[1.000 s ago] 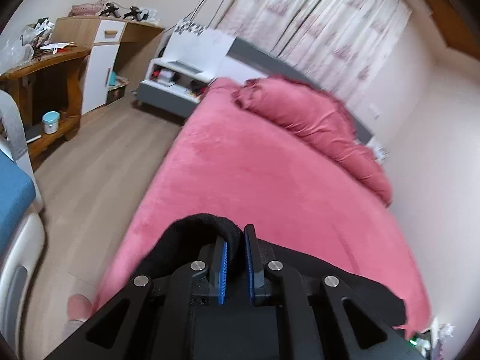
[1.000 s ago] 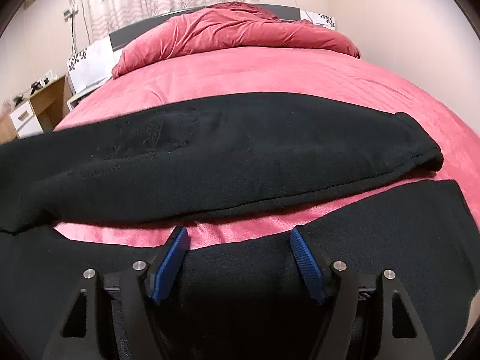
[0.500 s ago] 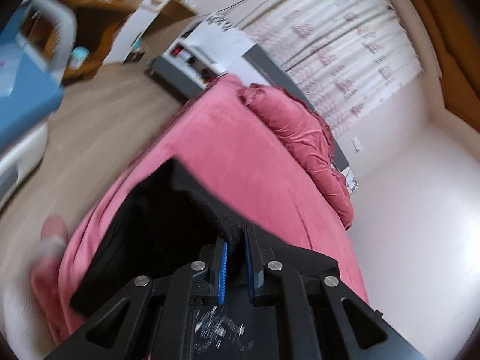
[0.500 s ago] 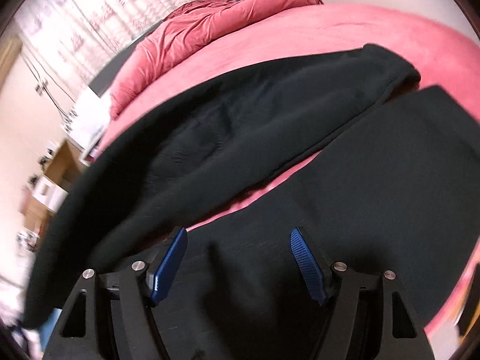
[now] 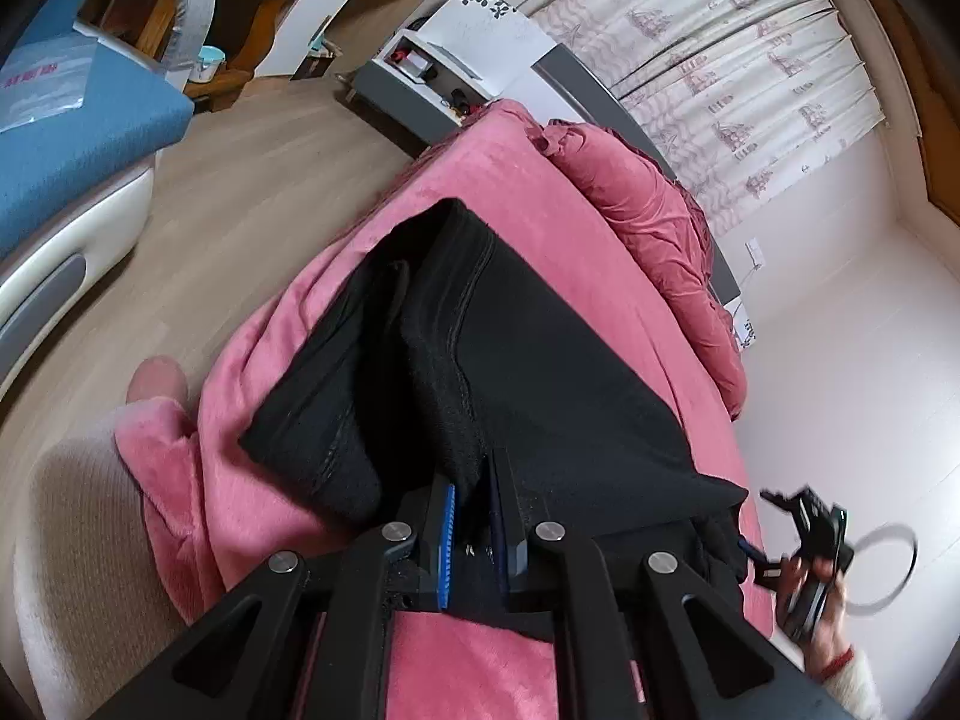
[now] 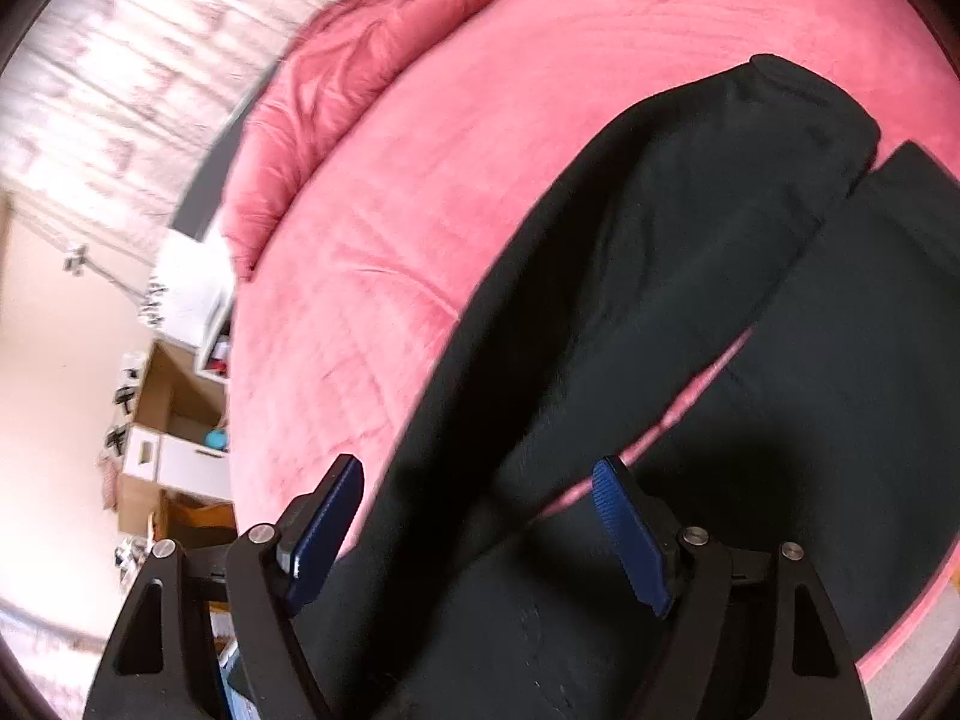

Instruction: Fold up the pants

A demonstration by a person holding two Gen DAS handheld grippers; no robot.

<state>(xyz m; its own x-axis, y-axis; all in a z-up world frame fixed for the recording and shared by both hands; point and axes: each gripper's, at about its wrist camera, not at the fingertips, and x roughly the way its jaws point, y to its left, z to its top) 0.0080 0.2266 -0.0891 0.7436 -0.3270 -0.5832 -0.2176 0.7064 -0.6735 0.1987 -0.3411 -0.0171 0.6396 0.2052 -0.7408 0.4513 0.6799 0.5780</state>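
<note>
While the left hand-held gripper (image 5: 474, 519) stays clenched on the waist end of the black fleece pants (image 5: 540, 372) lying on the pink bed (image 5: 522, 180), the right hand-held gripper (image 6: 480, 516) hovers above the legs, its jaws opening and empty; the lengthwise fold is underway, and next the held edge needs laying flat.

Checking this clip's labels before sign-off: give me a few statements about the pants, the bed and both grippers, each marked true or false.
1. The left gripper is clamped on the black pants. True.
2. The pants lie on the floor. False: they lie on the pink bed.
3. The right gripper is pinching the pants. False: its jaws stand wide and are opening, with the fabric lying below them, not pressed by the pads.
4. In the right wrist view, a strip of pink bed shows between the two legs of the pants. True.
5. The bedding is blue. False: it is pink; the blue surface is other furniture across the floor.
</note>
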